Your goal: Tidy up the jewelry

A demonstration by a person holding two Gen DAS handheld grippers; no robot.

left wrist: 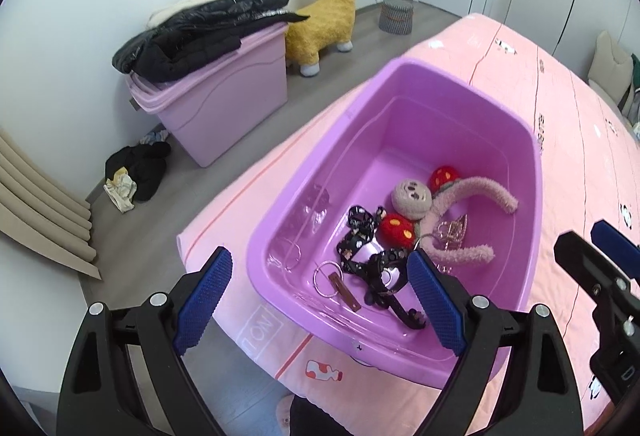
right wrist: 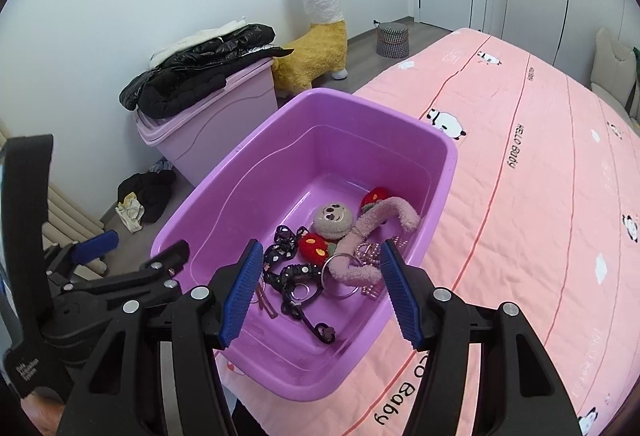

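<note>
A purple plastic tub [left wrist: 404, 84] [right wrist: 348, 108] sits on the corner of a pink bed. Inside lie a pink plush sloth keychain [left wrist: 444, 208] [right wrist: 362, 232], red crocheted strawberries [left wrist: 396, 228] [right wrist: 314, 246], a black patterned strap [left wrist: 354, 236] [right wrist: 282, 248], metal key rings [left wrist: 326, 276] [right wrist: 338, 272] and a small brown tag [left wrist: 344, 292]. My left gripper [left wrist: 320, 300] is open and empty above the tub's near rim. My right gripper [right wrist: 320, 292] is open and empty above the pile. Each gripper shows in the other's view, the right one [left wrist: 600, 264] and the left one [right wrist: 120, 252].
The pink bedspread [right wrist: 540, 176] stretches right and back. On the floor to the left stand a lidded purple bin [left wrist: 224, 100] topped with a black jacket [left wrist: 200, 32], a plush alpaca [left wrist: 324, 12], a checked basket [left wrist: 396, 16] and dark clothes [left wrist: 136, 172].
</note>
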